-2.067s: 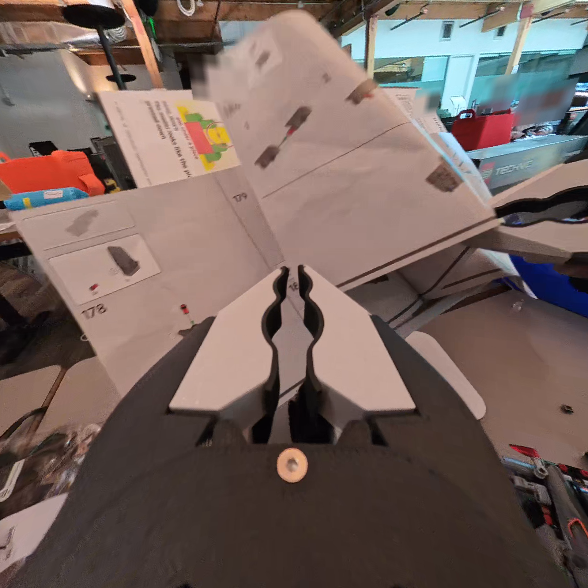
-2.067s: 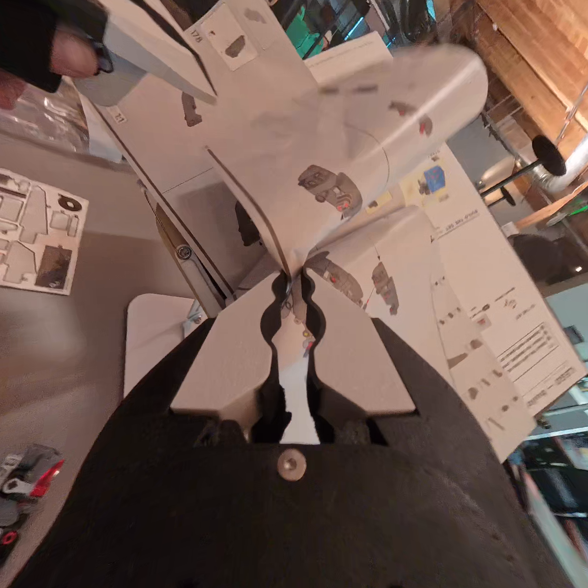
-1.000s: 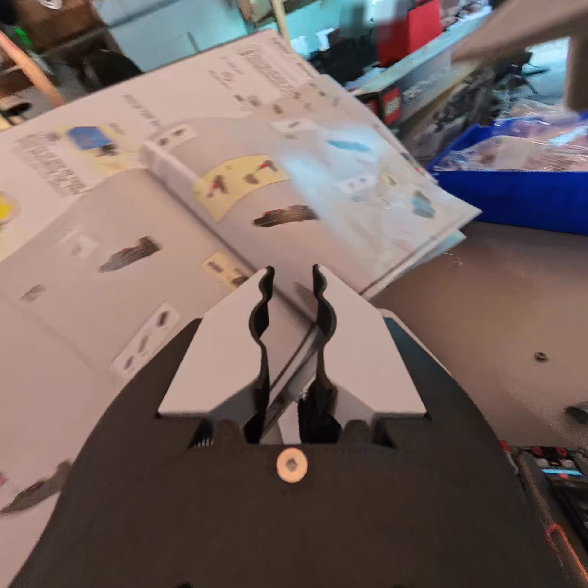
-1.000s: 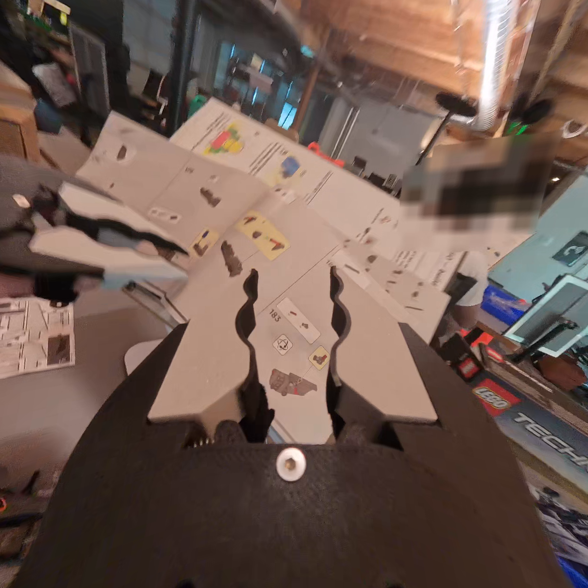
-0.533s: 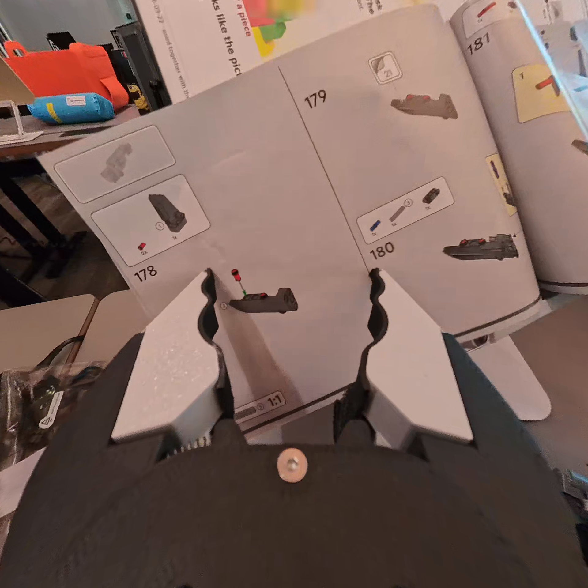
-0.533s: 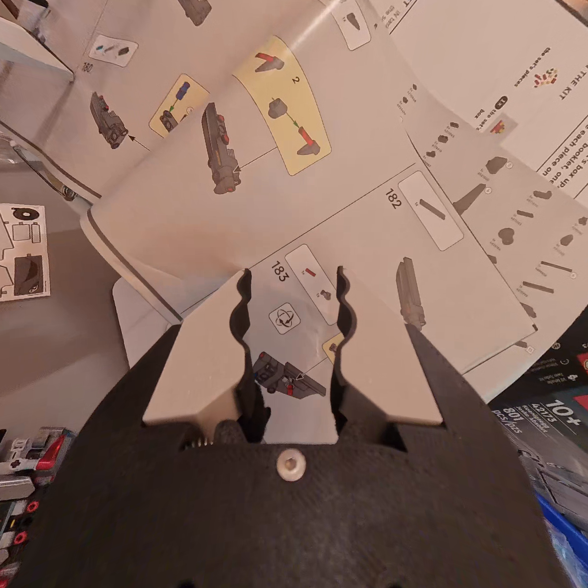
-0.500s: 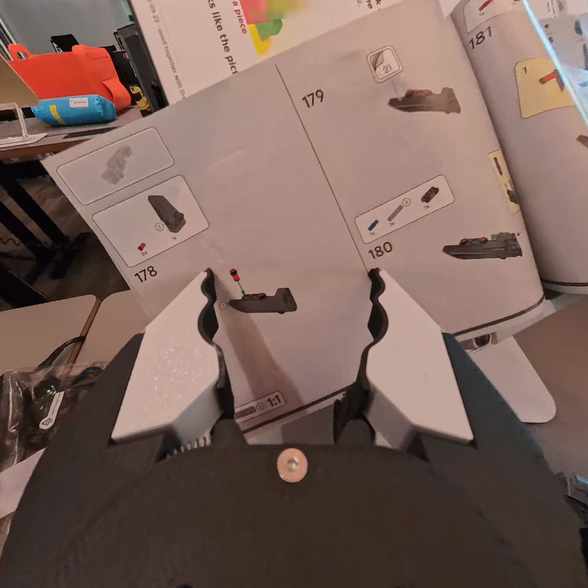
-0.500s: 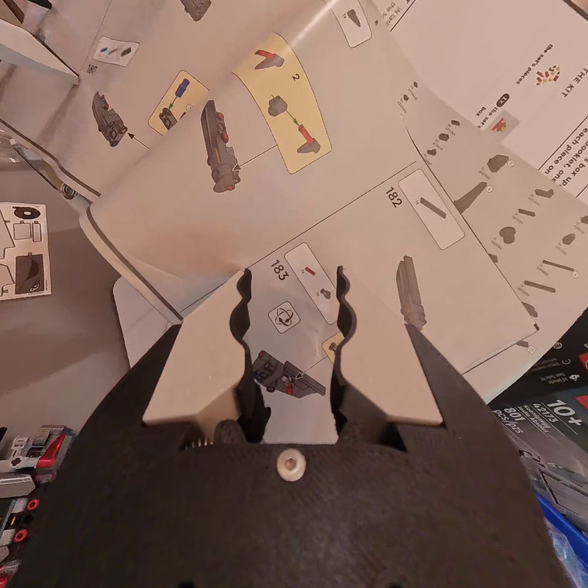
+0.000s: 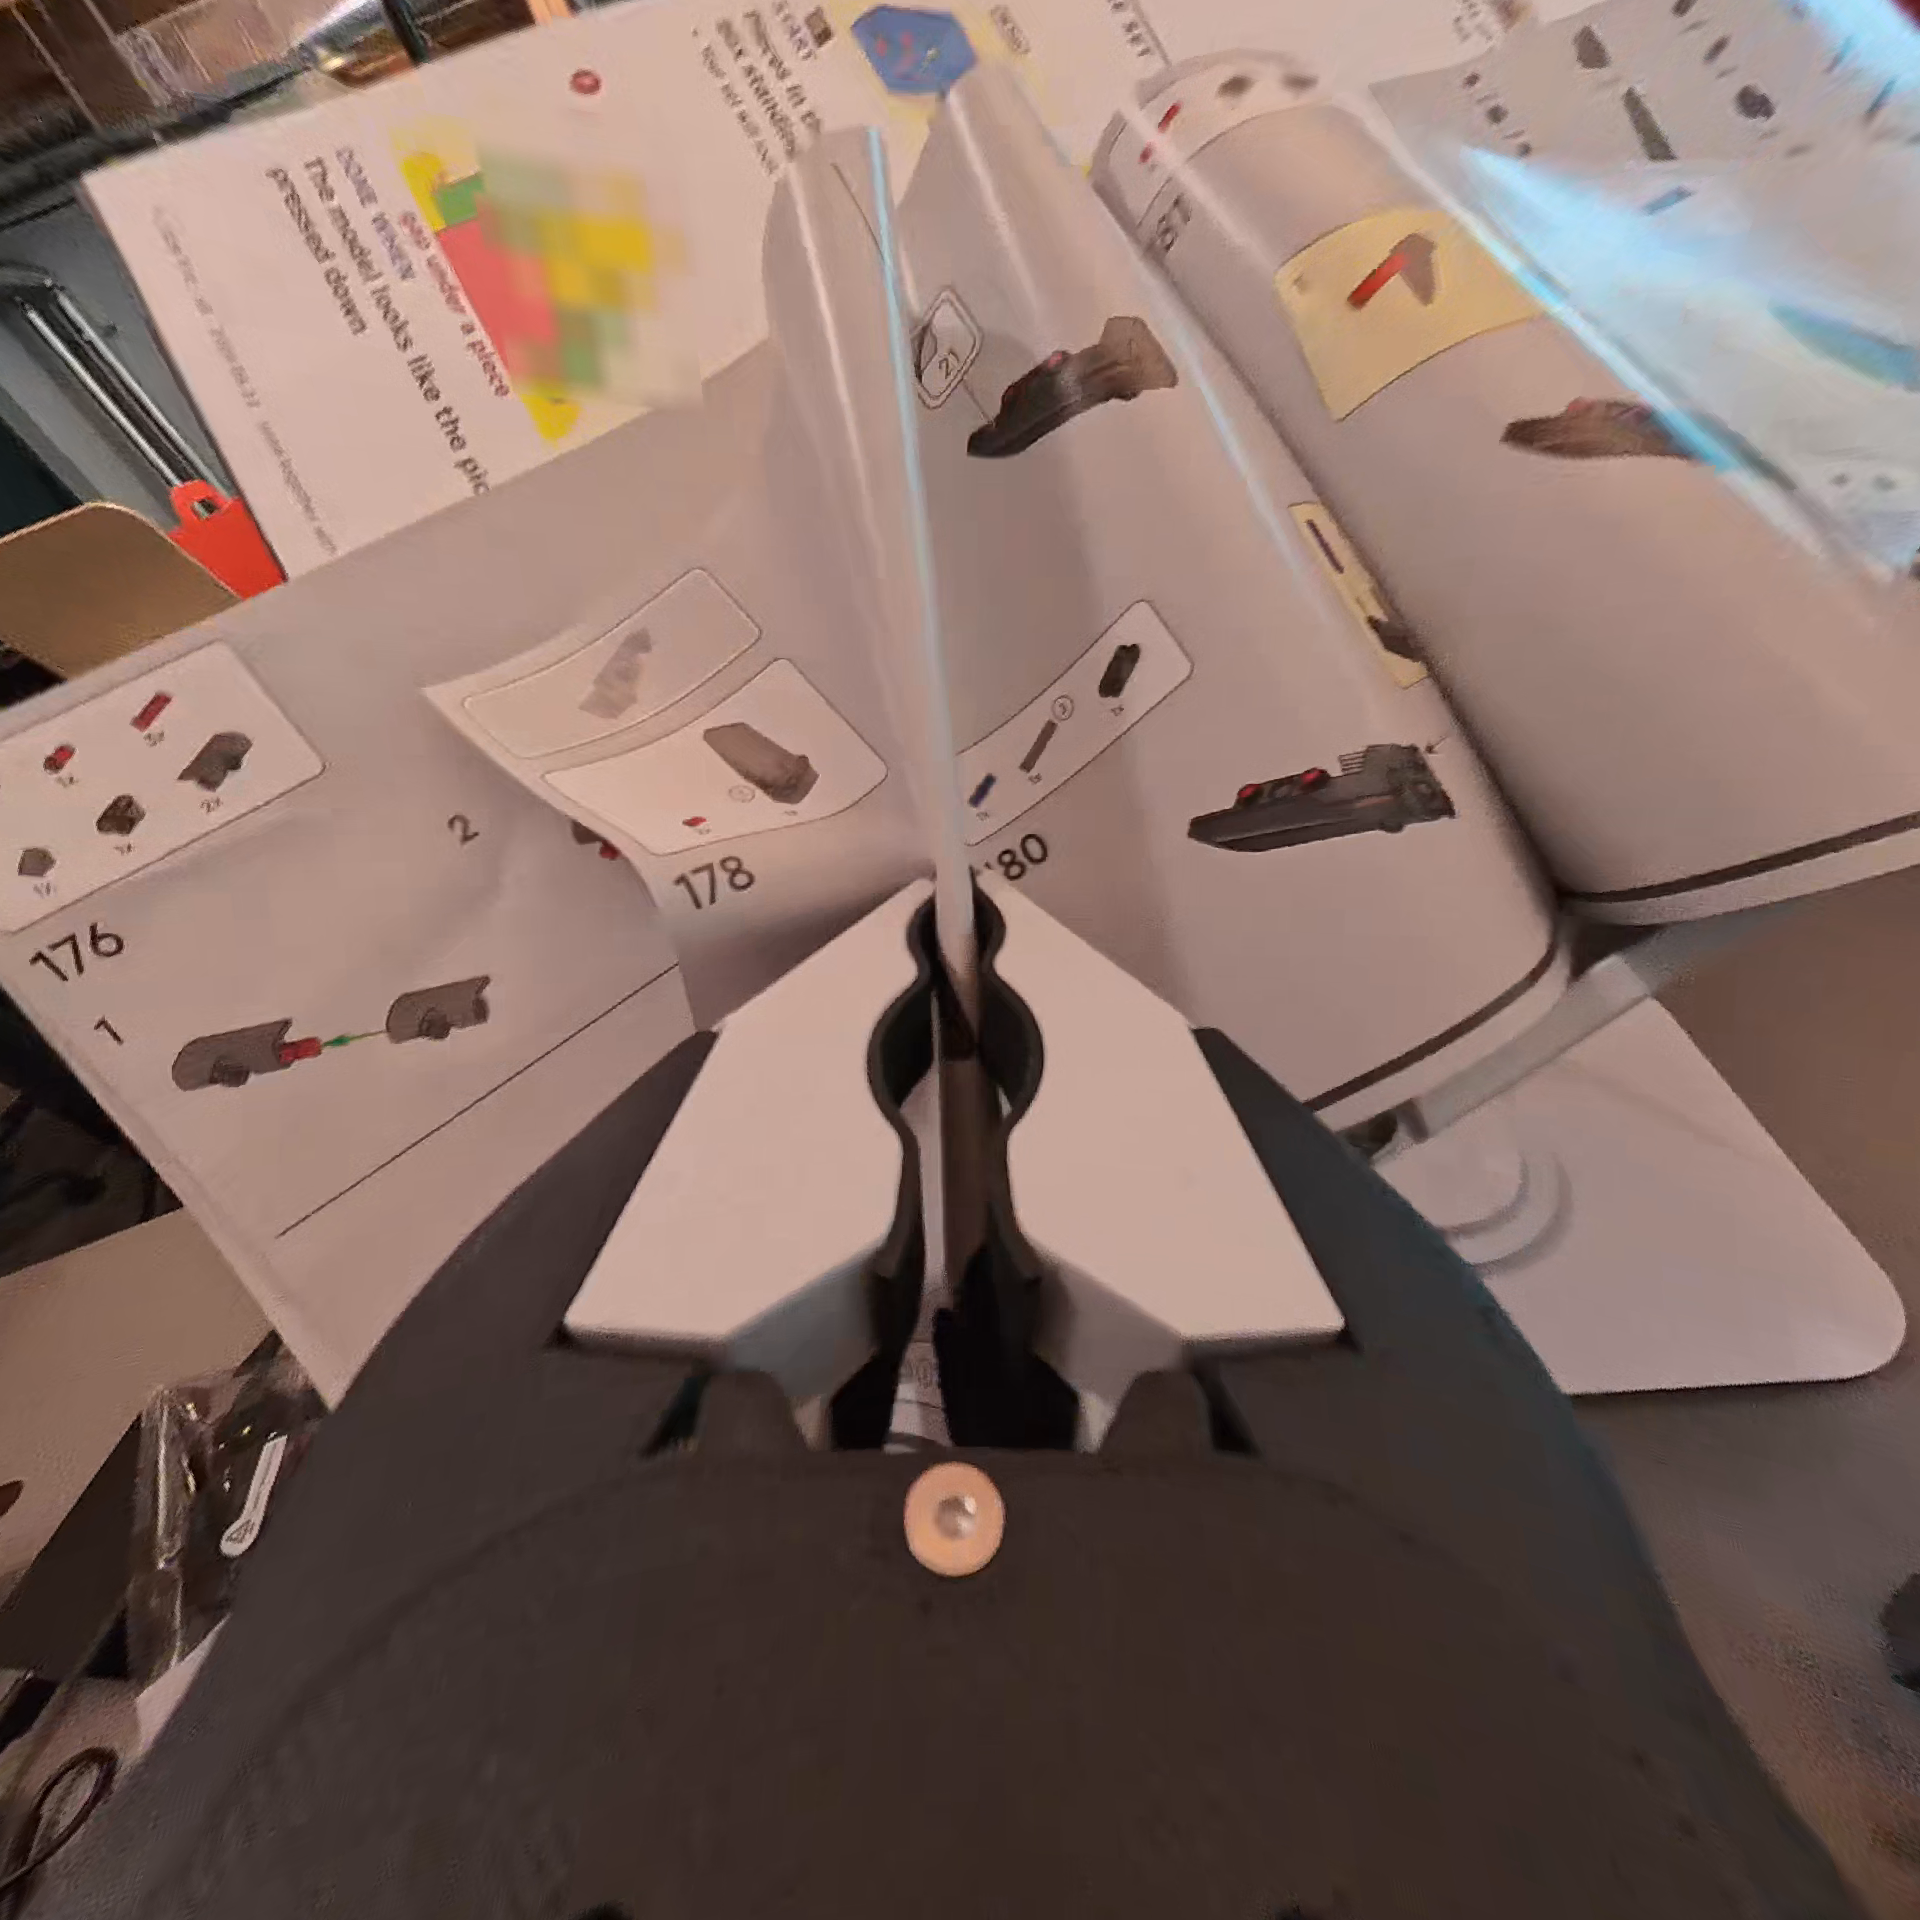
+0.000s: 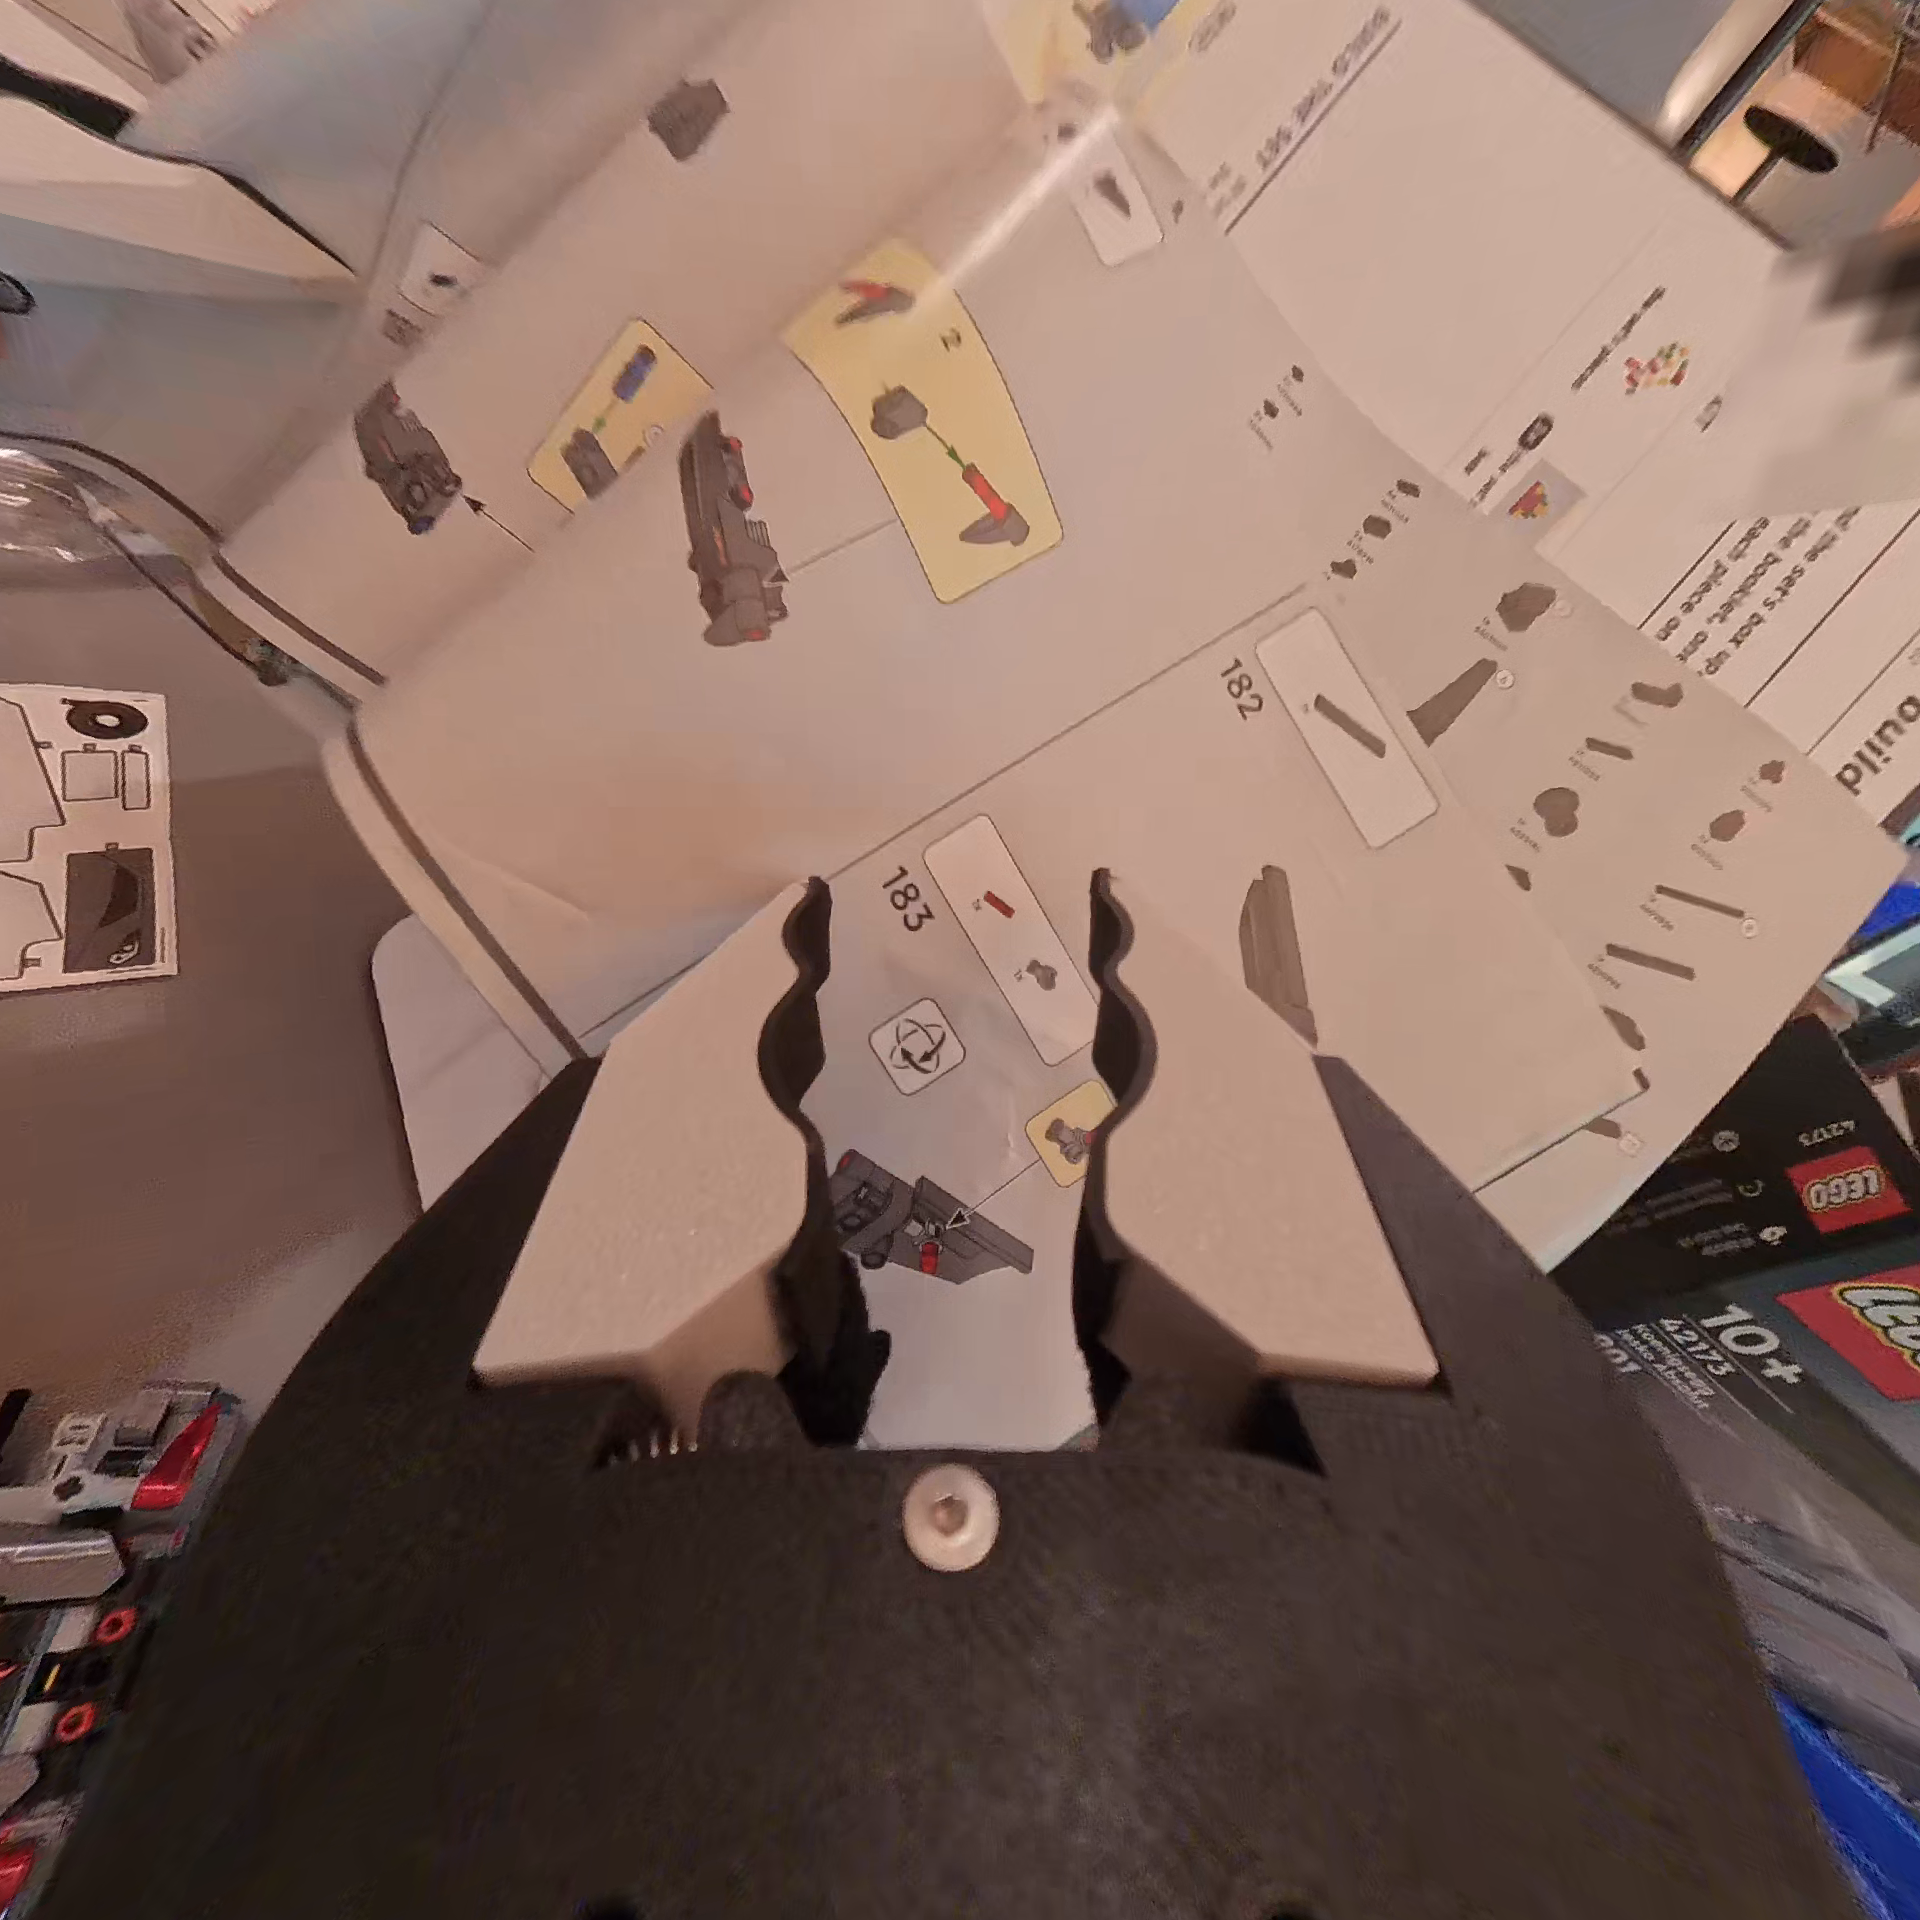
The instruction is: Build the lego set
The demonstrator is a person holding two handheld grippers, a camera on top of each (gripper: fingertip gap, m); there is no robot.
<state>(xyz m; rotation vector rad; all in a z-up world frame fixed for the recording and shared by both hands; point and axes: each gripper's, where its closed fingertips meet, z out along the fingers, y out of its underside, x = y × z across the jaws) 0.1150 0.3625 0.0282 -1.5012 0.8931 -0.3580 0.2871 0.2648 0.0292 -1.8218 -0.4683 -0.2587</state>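
Left tool [image 9: 954, 920] now clamps booklet page [image 9: 904, 540], was spread | right tool [image 10: 956, 883] stays spread

Smooth, faintly glossy paper is seen in the booklet [image 9: 1299, 665]; matt grainy plastic in the fingers [image 10: 665, 1174].

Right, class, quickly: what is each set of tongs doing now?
Left tongs: closed on a booklet page.
Right tongs: open, holding nothing.
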